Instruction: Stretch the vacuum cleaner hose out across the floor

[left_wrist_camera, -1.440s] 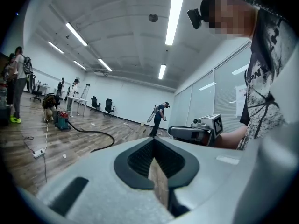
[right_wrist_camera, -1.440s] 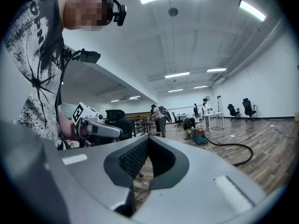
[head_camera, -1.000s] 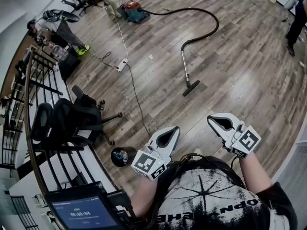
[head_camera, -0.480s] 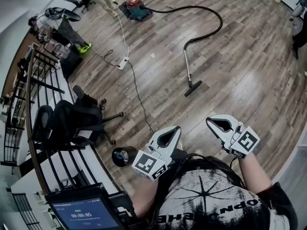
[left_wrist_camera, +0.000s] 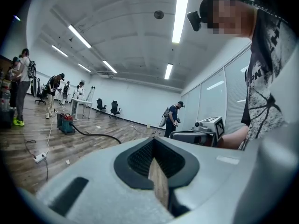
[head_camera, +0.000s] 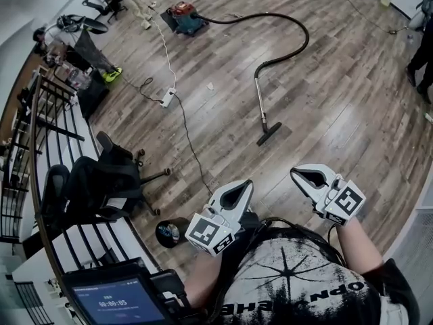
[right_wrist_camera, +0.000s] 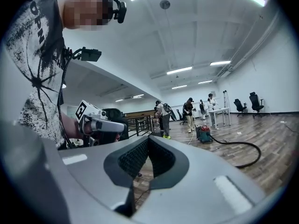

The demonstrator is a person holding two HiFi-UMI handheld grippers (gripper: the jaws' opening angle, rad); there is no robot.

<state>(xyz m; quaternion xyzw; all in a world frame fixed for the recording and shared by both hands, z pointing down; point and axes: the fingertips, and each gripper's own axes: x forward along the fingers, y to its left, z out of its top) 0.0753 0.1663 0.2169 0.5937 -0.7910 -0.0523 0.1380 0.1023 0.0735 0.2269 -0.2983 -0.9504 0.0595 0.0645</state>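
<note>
A red and teal vacuum cleaner (head_camera: 184,13) stands far off on the wood floor. Its black hose (head_camera: 284,20) curves right from it in a loop and comes down to a metal wand (head_camera: 259,100) ending in a floor nozzle (head_camera: 268,133). The cleaner (left_wrist_camera: 65,123) and hose show small in the left gripper view, and again in the right gripper view as the cleaner (right_wrist_camera: 203,133) and hose (right_wrist_camera: 243,146). Close to my body, my left gripper (head_camera: 245,185) and right gripper (head_camera: 298,172) are both shut and empty, well short of the nozzle.
A white power strip (head_camera: 166,97) with cords lies on the floor to the left. A black office chair (head_camera: 111,171) and a railing (head_camera: 40,147) stand at left. A dark round object (head_camera: 170,231) sits near my feet. People stand at far left and far right (head_camera: 423,39).
The view has shifted a little; the vacuum cleaner and nozzle sit slightly further left in the frame. Both grippers stay in place, shut.
</note>
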